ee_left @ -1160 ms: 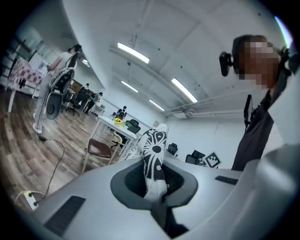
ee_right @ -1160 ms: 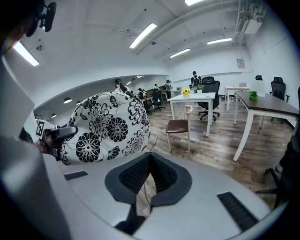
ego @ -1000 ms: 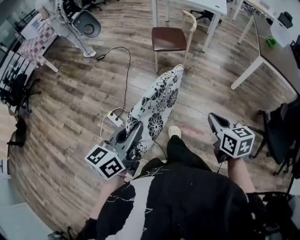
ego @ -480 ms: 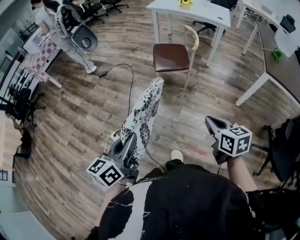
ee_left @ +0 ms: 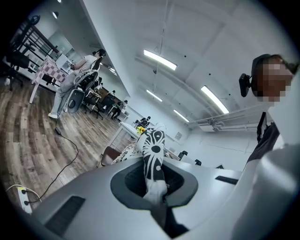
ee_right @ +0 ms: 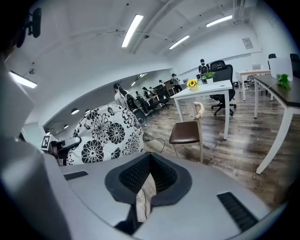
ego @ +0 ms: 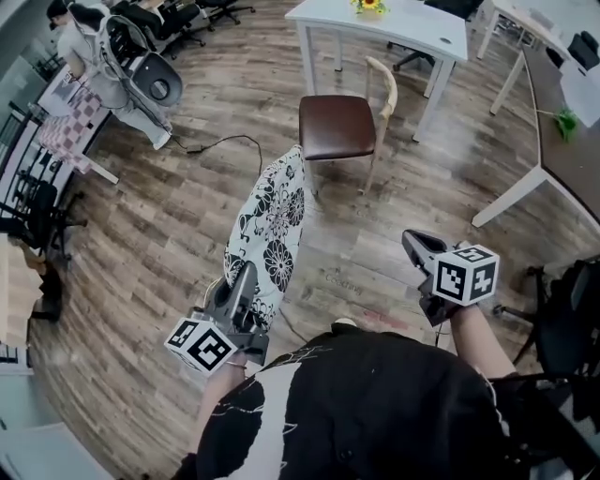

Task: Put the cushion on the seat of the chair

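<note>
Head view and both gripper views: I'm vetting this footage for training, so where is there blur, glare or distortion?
Head view: wide-angle, floor planks curve, chair sharp. Left gripper view: ceiling lights blown out, dark vignette at the edges. Right gripper view: same fisheye bend; cushion crisp, evenly lit.

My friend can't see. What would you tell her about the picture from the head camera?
Seen from above, a person's left hand-held gripper clamps a black-and-white flowered cushion, held upright on edge toward a brown-seated wooden chair on the wood floor ahead. The right hand-held gripper carries nothing. A white table stands behind the chair.
</note>
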`<state>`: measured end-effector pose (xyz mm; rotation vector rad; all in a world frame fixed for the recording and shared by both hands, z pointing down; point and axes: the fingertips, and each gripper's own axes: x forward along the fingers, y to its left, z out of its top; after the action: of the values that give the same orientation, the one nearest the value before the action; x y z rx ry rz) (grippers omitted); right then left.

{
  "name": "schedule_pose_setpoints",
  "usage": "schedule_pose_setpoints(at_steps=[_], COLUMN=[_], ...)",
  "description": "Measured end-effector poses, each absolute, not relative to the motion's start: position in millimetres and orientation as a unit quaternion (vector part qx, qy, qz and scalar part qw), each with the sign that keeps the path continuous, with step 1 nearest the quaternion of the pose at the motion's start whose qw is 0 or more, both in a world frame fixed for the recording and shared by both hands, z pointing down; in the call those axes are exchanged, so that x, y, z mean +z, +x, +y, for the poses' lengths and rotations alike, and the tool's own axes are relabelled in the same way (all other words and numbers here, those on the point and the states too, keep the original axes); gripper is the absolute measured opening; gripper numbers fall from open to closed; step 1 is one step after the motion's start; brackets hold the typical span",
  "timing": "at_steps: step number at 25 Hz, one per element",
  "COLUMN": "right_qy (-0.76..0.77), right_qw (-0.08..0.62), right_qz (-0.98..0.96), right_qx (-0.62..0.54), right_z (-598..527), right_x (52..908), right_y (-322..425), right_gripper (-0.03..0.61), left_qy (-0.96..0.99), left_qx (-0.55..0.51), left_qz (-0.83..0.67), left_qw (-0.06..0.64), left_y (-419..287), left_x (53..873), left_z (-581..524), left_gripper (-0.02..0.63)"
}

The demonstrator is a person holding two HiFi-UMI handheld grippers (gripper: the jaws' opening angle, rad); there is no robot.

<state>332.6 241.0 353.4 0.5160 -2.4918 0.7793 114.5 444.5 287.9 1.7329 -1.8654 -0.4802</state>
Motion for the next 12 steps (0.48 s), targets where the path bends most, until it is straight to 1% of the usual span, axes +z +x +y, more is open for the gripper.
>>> schedule_pose_setpoints(at_steps=[3,12], right_qy=[0.174,0.182], right_qw=[0.236,0.289], right_qz=[-0.913,-0.895], right_qx=[0.284,0.288], right_z=[226.8,212.9], right_x=[356.7,388.6], right_y=[312.8,283.7], right_gripper=[0.015,0.015], left_qy=[0.636,0.627], left_qx=[-0.179,-0.164], left_qz=[-0.700,-0.706], left_qw=[0.272,0.287], left_y=[112.3,100.9], left_x=[292.4,309.2], left_z=[427.1,385.5], left_gripper=[0.021,0.021])
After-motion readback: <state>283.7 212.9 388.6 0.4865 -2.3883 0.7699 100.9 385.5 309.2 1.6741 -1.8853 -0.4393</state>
